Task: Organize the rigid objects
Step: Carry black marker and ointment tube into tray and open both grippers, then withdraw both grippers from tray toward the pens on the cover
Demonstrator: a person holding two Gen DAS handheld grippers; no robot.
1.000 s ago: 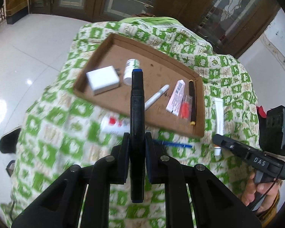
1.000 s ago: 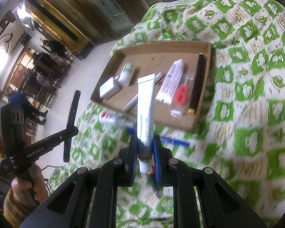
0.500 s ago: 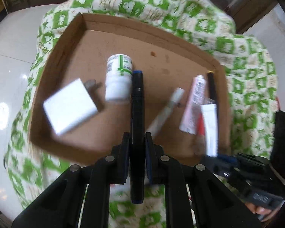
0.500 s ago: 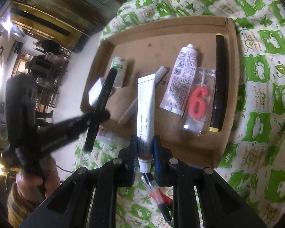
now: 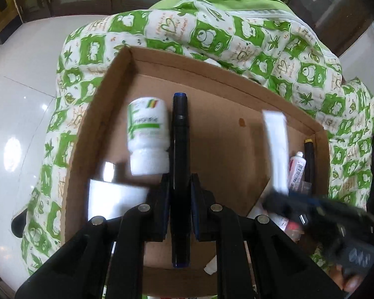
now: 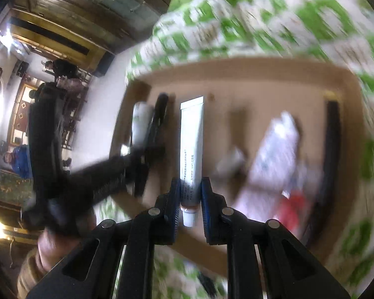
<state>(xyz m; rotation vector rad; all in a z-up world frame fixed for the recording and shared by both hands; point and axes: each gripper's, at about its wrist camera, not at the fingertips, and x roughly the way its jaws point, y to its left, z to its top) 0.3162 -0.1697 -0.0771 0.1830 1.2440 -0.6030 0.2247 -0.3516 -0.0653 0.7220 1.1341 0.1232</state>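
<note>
Now left gripper (image 5: 179,186) clamps a black marker (image 5: 180,134) over the cardboard tray (image 5: 107,94), just beside the white bottle (image 5: 147,137) lying inside. Right gripper (image 6: 190,194) pinches a white tube (image 6: 192,144) above the same tray; right view blurred, tray sits on green-patterned cloth (image 5: 212,30).

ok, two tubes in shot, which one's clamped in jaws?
The plain white tube, nipped near its cap in the right gripper. The printed tube lies loose in the cardboard tray.
</note>
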